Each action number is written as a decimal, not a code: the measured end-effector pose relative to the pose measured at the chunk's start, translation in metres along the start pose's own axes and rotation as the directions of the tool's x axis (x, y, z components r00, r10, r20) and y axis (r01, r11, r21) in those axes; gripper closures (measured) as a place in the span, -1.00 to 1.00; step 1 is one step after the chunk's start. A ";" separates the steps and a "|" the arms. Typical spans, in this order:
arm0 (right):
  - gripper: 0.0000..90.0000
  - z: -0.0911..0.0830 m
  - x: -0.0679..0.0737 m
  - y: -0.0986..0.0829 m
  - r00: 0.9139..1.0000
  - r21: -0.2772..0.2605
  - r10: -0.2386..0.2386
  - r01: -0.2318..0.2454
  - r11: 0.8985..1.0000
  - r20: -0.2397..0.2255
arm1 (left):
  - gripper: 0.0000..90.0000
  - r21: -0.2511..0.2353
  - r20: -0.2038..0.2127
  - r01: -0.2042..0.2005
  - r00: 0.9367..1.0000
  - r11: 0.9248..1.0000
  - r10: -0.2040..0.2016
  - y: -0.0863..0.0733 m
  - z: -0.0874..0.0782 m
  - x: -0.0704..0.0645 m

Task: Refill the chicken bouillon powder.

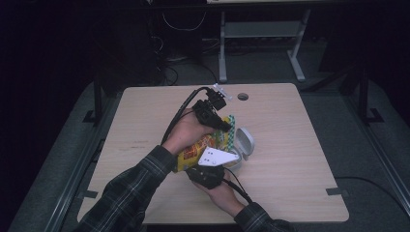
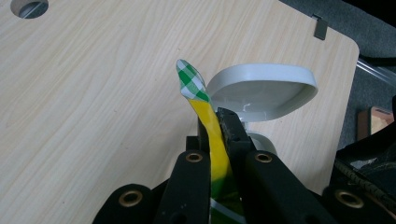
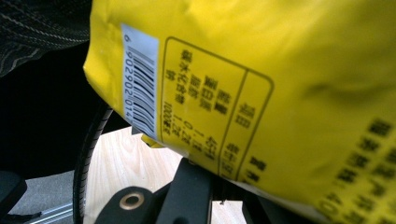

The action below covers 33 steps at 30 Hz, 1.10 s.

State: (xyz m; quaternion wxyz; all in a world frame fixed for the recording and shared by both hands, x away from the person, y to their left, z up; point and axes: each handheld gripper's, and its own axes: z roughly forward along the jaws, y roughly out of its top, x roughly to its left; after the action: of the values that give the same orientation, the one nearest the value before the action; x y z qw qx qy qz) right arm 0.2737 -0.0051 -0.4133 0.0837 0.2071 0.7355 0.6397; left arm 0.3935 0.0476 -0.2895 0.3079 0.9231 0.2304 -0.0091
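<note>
**Two grippers hold a yellow snack bag over an open white container**

The yellow snack bag (image 1: pixel 200 151) is lifted off the wooden table (image 1: pixel 145 125) near its middle, held between both grippers and tilted toward a small white container (image 1: pixel 238 157) that stands just beside it on the table.

The left gripper (image 1: pixel 223 124) has its jaws drawn in narrow, pinching the bag's upper edge. In the left gripper view the thin yellow film (image 2: pixel 215 144) runs straight up between the two black jaws, pressed on both sides, and ends above them in a green-and-white checked corner (image 2: pixel 190 79) that curls free. Just behind that corner stands the container's hinged lid (image 2: pixel 261 91), swung open and upright, with a sliver of the container's rim below it.

The right gripper (image 1: pixel 209 170) sits at the bag's lower end, under its grey three-cornered plate. In the right gripper view the bag's back panel (image 3: pixel 261 84), with a barcode (image 3: pixel 140 79) and printed text, lies right against the jaws and covers their tips. One black jaw rises to touch the bag's lower edge; how far the jaws stand apart cannot be told.

A round cable hole (image 1: pixel 242 96) lies near the table's far edge, well apart from the bag.
</note>
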 end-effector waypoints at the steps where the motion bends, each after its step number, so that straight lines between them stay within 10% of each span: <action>1: 1.00 0.000 0.000 0.000 1.000 0.001 0.000 0.000 1.000 -0.001 | 1.00 0.000 -0.001 -0.001 1.000 1.000 0.001 0.000 0.000 0.000; 33: 1.00 0.000 0.000 0.001 1.000 -0.006 0.018 -0.018 1.000 -0.001 | 1.00 0.000 -0.012 -0.001 1.000 1.000 0.001 0.001 0.000 -0.002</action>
State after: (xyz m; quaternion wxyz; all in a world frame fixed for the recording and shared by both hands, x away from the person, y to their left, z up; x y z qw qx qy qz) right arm 0.2739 -0.0048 -0.4126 0.0784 0.2132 0.7316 0.6428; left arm 0.3920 0.0462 -0.2891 0.3065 0.9233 0.2316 -0.0035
